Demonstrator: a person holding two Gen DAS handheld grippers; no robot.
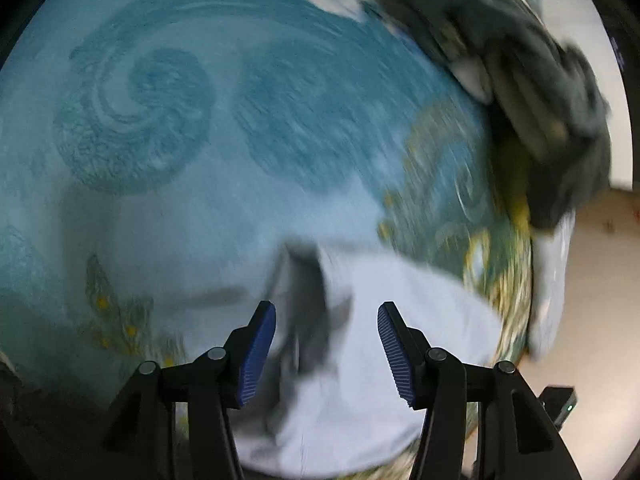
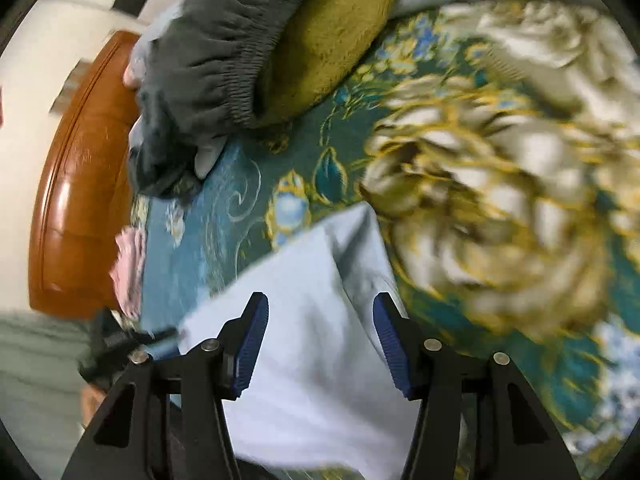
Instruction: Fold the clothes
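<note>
Pale-blue garment [image 2: 320, 344] lies on floral bedspread [image 2: 500, 184], w/ left gripper [image 1: 327, 350] & right gripper [image 2: 321, 344] both over it, jaws apart, nothing clamped; risk, judged: pinching the bedspread along w/ the cloth, since the two lie flush.

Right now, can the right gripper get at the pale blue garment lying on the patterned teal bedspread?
Probably yes. The right gripper has its jaws open, and the pale blue garment lies directly between and ahead of them on the patterned teal bedspread. Nothing stands between; the picture is blurred.
</note>
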